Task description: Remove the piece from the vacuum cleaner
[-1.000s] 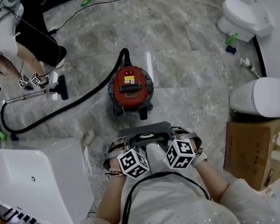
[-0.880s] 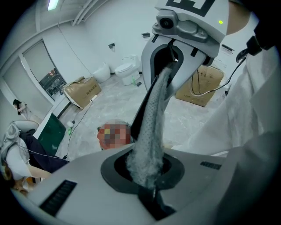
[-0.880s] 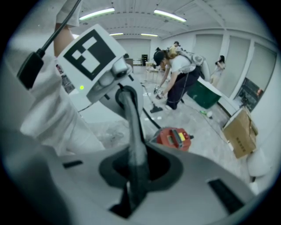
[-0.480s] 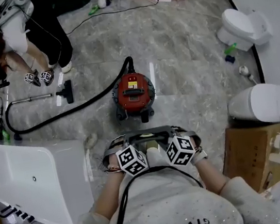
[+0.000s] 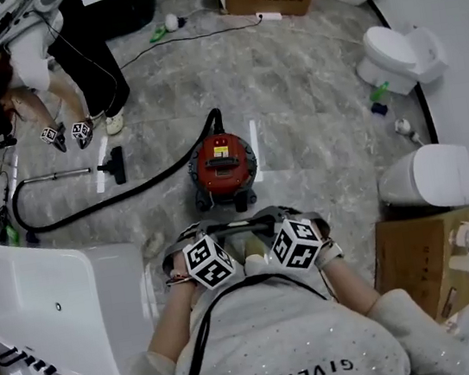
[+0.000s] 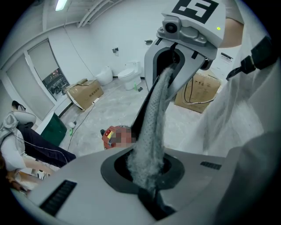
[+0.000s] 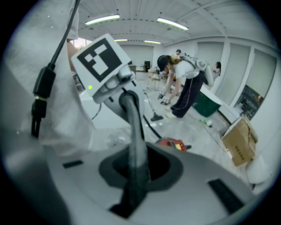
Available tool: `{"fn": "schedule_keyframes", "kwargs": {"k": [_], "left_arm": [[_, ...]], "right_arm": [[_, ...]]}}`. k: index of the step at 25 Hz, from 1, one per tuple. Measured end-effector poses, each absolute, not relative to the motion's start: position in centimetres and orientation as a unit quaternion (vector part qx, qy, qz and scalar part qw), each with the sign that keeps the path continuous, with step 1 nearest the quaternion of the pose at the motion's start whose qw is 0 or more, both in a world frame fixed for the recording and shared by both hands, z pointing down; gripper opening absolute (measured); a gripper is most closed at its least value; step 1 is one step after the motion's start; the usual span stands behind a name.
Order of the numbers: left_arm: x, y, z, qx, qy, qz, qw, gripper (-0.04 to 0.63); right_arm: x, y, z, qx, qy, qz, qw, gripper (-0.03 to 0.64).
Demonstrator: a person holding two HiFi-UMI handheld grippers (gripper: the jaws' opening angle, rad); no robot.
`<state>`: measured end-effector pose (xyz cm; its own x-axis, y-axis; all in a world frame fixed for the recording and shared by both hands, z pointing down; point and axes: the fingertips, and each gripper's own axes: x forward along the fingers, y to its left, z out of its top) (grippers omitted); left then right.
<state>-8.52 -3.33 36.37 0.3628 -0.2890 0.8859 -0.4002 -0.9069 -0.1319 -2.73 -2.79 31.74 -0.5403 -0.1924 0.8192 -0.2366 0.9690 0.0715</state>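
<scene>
You are clamping both grippers on one piece [image 6: 153, 127], a limp strip of grey, speckled fabric, fuzzy along its edges as if felted with dust. The left gripper [image 6: 150, 193] is pinching one end tight in the dark recess of its smooth grey moulded body, jaws closed on the cloth. The right gripper [image 7: 131, 193] is gripping the other end the same way, jaws drawn together on the fabric. The strip is hanging in a slack line between the two sets of jaws. In the head view you are holding both grippers side by side close in front of your torso, each checkered marker cube facing up, with a black cable [image 5: 198, 354] trailing down your pale knitted top. The piece is clear of the vacuum [image 5: 224, 164], a round red canister with a black top handle, which is standing on the floor ahead of your hands. Its ribbed black hose [image 5: 131, 193] is curving away across the veined, polished grey floor [image 5: 313, 127] to a metal wand and a flat black nozzle [image 5: 115, 165]. A glossy white tub [image 5: 41, 298] is lying to your left. Glazed white toilets [image 5: 398, 57] and a brown carton [image 5: 420, 259] are sitting to your right. A second person [image 5: 67, 59] is bending over beyond the nozzle.
</scene>
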Motion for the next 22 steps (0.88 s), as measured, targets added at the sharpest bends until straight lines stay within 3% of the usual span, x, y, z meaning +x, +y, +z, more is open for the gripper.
{"fn": "schedule_keyframes", "kwargs": {"k": [22], "left_arm": [[-9.0,-2.1,35.6,0.827,-0.206,0.518,0.069,0.044]], "right_arm": [[-3.5,-0.9,30.8,0.085,-0.883,0.013,0.462,0.04]]}}
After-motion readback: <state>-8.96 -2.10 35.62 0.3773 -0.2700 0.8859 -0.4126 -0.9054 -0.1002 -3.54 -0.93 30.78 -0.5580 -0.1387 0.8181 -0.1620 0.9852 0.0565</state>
